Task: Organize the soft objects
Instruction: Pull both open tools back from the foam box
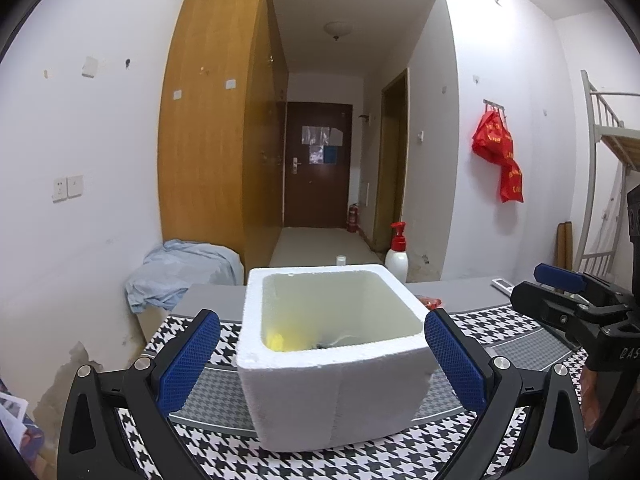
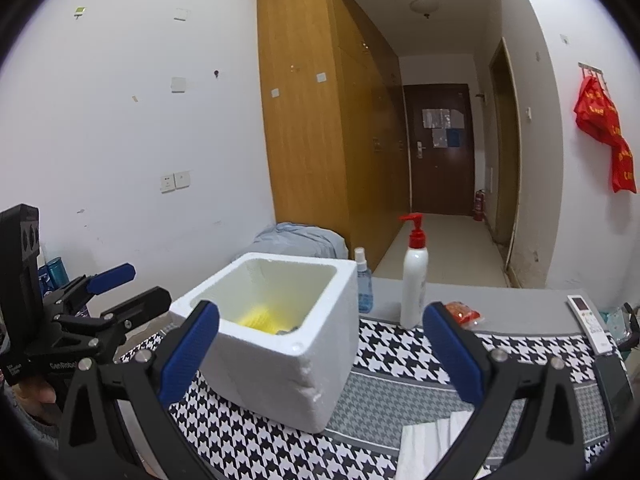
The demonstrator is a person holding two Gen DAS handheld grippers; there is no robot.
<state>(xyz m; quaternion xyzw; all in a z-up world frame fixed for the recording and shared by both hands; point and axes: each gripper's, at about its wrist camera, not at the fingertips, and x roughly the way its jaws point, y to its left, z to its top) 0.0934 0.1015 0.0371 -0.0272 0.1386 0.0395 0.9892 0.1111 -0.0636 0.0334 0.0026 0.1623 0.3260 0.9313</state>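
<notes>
A white foam box (image 1: 332,392) stands on the houndstooth cloth (image 1: 400,456); it also shows in the right wrist view (image 2: 280,364). Inside lie a yellow soft object (image 1: 276,342) (image 2: 258,318) and something dark, mostly hidden. My left gripper (image 1: 322,354) is open and empty, its fingers either side of the box's near wall. My right gripper (image 2: 320,344) is open and empty, right of the box, and shows at the right of the left wrist view (image 1: 560,292). A white folded cloth (image 2: 436,440) lies near the right gripper.
A white pump bottle (image 2: 414,280) and a small blue spray bottle (image 2: 363,288) stand behind the box. A red packet (image 2: 462,312) and a white remote (image 2: 588,320) lie at the back right. A blue cloth heap (image 1: 180,272) sits off the table's left.
</notes>
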